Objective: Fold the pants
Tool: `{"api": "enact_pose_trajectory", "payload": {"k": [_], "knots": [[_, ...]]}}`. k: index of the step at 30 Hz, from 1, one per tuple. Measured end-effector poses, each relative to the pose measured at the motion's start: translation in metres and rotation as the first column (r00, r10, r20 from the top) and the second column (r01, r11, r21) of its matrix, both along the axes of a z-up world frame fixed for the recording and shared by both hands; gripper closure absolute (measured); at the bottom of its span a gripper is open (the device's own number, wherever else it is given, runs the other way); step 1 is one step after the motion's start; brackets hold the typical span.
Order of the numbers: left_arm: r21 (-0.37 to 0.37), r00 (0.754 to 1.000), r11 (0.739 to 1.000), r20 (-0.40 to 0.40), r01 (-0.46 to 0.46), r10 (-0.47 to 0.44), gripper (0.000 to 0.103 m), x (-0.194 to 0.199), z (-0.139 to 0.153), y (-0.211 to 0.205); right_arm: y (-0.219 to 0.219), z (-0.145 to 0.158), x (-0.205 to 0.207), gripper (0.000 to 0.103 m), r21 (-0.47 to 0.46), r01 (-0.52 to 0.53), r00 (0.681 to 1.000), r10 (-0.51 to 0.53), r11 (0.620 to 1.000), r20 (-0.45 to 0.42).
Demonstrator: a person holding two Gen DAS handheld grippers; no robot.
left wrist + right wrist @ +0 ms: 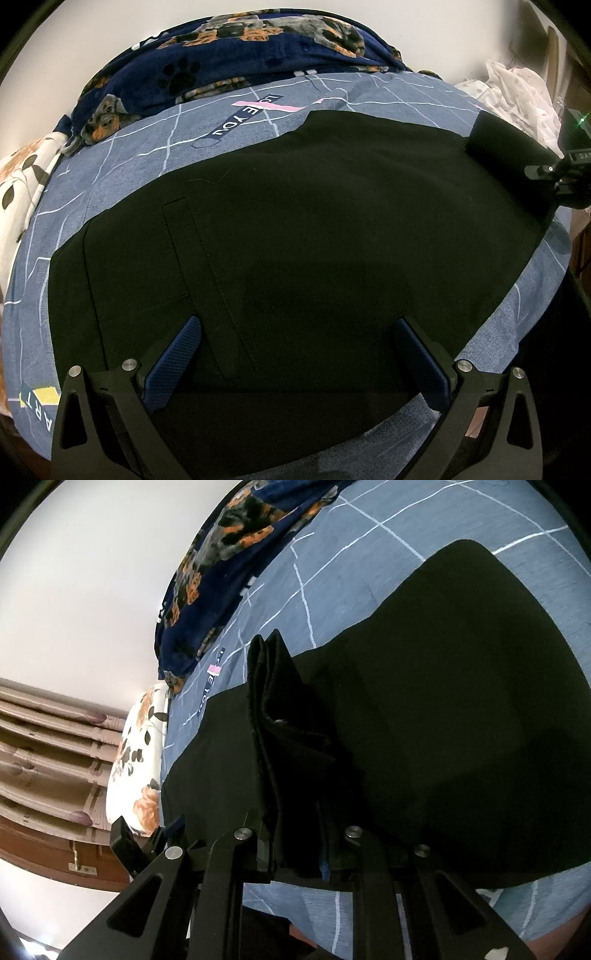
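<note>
Black pants (pixel 295 229) lie spread flat across a blue bed sheet (pixel 122 166) with white lines. My left gripper (pixel 295 354) is open, its blue-padded fingers (pixel 173 365) hovering over the near part of the pants. In the left wrist view my right gripper (pixel 557 181) sits at the far right edge, holding a raised fold of the cloth. In the right wrist view the right gripper (pixel 295 842) is shut on a bunched fold of the black pants (pixel 280 716), lifted upright above the rest of the fabric (pixel 461 701).
A navy blanket with dog and paw prints (pixel 221 55) is heaped at the back of the bed. A floral pillow (pixel 136 768) lies at the left. White dotted cloth (pixel 517 96) is piled at the far right. A white wall stands behind.
</note>
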State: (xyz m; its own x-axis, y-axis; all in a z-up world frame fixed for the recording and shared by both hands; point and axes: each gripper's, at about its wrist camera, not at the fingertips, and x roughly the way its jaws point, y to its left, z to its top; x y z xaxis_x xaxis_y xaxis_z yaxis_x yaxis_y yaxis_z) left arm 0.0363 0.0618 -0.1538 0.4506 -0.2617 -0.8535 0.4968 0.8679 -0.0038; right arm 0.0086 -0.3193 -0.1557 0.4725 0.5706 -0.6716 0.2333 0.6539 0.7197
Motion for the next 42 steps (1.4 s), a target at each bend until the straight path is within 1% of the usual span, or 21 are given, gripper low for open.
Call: {"api": "enact_pose_trajectory", "payload": {"k": [18, 33, 38, 42], "knots": [[0.000, 1.000, 1.000, 0.000, -0.001, 0.001, 0.000, 0.000, 0.000, 0.000, 0.013, -0.001, 0.007, 0.085, -0.015, -0.039, 0.999, 0.039, 0.999, -0.008], [0.000, 1.000, 1.000, 0.000, -0.001, 0.001, 0.000, 0.000, 0.000, 0.000, 0.019, -0.003, 0.005, 0.084, -0.015, -0.047, 0.999, 0.047, 0.999, -0.012], [0.000, 1.000, 1.000, 0.000, -0.001, 0.001, 0.000, 0.000, 0.000, 0.000, 0.022, -0.006, 0.005, 0.083, -0.028, -0.054, 0.998, 0.053, 0.998, -0.015], [0.000, 1.000, 1.000, 0.000, -0.001, 0.001, 0.000, 0.000, 0.000, 0.000, 0.026, -0.005, 0.005, 0.083, -0.055, -0.065, 0.998, 0.064, 0.996, -0.016]]}}
